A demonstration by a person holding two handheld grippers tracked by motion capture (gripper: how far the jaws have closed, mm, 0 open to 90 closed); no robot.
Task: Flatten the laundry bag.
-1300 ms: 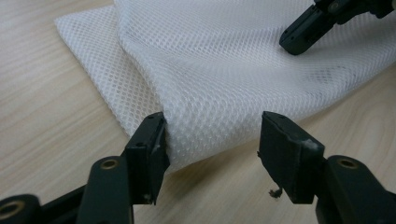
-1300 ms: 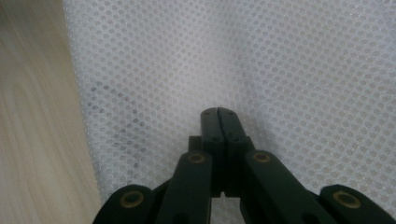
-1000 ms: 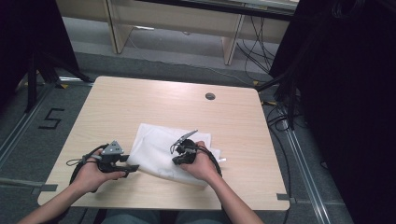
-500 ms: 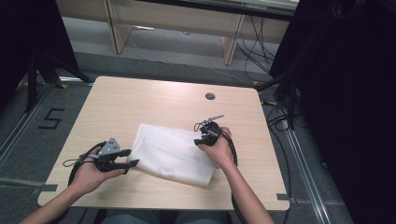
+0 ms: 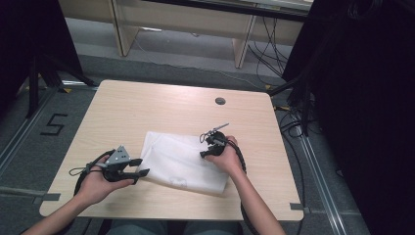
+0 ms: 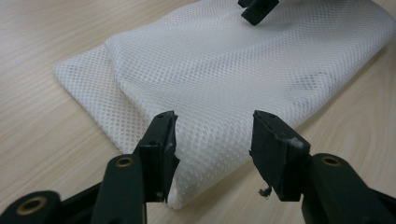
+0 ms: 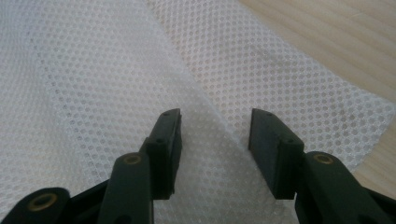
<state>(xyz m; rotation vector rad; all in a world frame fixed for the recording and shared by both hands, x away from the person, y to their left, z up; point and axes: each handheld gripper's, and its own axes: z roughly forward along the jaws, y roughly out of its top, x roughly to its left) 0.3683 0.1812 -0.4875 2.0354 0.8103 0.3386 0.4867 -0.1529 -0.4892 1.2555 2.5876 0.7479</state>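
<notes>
White mesh fabric bag [image 5: 183,162] lies folded on table; right gripper [image 7: 215,128] just opened wide, left gripper [image 6: 212,135] narrowing around the near corner, not yet gripping.

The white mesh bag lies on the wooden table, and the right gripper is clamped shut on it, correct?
Not quite. The right gripper stands open over the white mesh bag, its jaws having just been opening; the right gripper view shows nothing pinched. The bag does lie on the wooden table.

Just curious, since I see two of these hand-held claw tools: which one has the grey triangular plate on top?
The left gripper, at the near left edge of the white mesh cloth. The right gripper, over the cloth's right part, carries a thin, light blade-like piece instead.
</notes>
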